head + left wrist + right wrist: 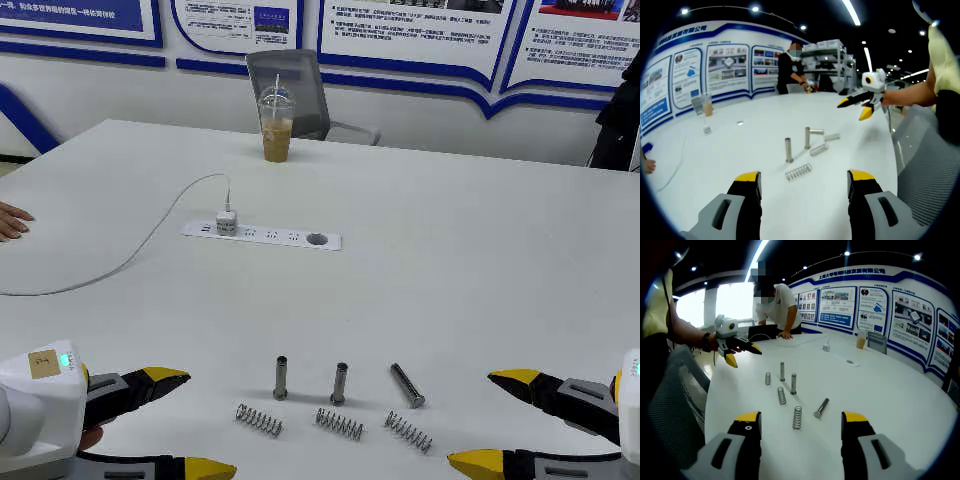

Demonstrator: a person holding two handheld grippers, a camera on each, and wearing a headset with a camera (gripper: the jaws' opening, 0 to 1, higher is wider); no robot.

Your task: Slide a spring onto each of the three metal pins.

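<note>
Right tongs (801, 419) gape wide; ahead, 3 springs (781, 395) beside 3 pins (793, 383), 2 upright, 1 lying flat.

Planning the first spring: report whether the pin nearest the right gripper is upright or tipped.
Tipped: that pin lies flat on the table; the other two pins stand upright.

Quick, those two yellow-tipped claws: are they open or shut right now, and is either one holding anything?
Left gripper: open, holding nothing.
Right gripper: open, holding nothing.
</note>
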